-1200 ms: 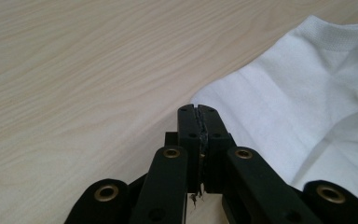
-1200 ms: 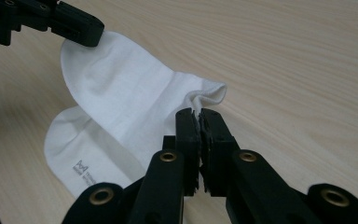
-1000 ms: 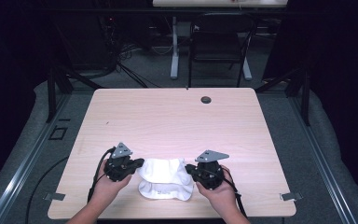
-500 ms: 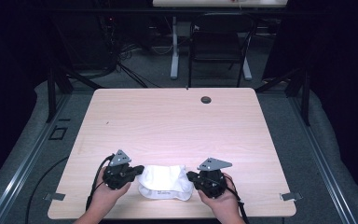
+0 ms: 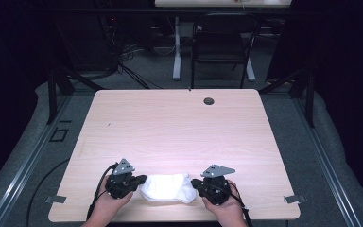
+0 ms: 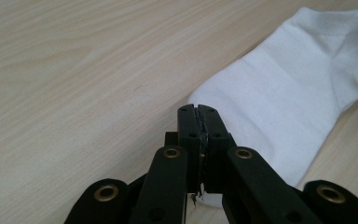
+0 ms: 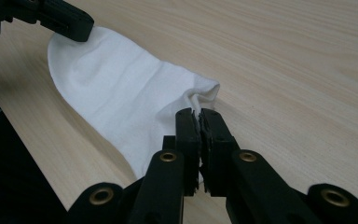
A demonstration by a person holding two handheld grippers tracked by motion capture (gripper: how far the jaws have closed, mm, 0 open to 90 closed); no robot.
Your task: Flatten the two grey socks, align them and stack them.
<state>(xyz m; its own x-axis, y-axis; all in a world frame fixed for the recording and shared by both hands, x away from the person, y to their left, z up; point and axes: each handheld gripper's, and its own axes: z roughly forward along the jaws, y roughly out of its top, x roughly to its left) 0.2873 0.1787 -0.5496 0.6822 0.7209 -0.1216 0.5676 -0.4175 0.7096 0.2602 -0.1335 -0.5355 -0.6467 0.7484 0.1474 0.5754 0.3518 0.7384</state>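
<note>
Both hand-held grippers are pinching one white sock [image 5: 167,187] between them, near the front edge of the counter [image 5: 170,127]. From the high view, the left hand-held gripper [image 5: 139,181] grips the sock's left end and the right hand-held gripper [image 5: 194,184] grips its right end, with a hand [image 5: 108,203] behind the left one and another hand [image 5: 224,205] behind the right one. That view also shows a small dark round spot [image 5: 209,100] far back on the counter, and a chair [image 5: 222,47] on the floor behind it. The left gripper view comes in close: the black jaws are pressed tight together on the sock's rounded toe end [image 6: 200,100], with a bit of white cloth poking out below them. It shows a ribbed cuff [image 6: 335,23] at the sock's far end. The right gripper view shows its jaws squeezed on a bunched corner [image 7: 200,95] of the sock, and the other gripper biting the far end. The sock is short, clean and white. It lies flat on the pale wood with a few soft wrinkles.
</note>
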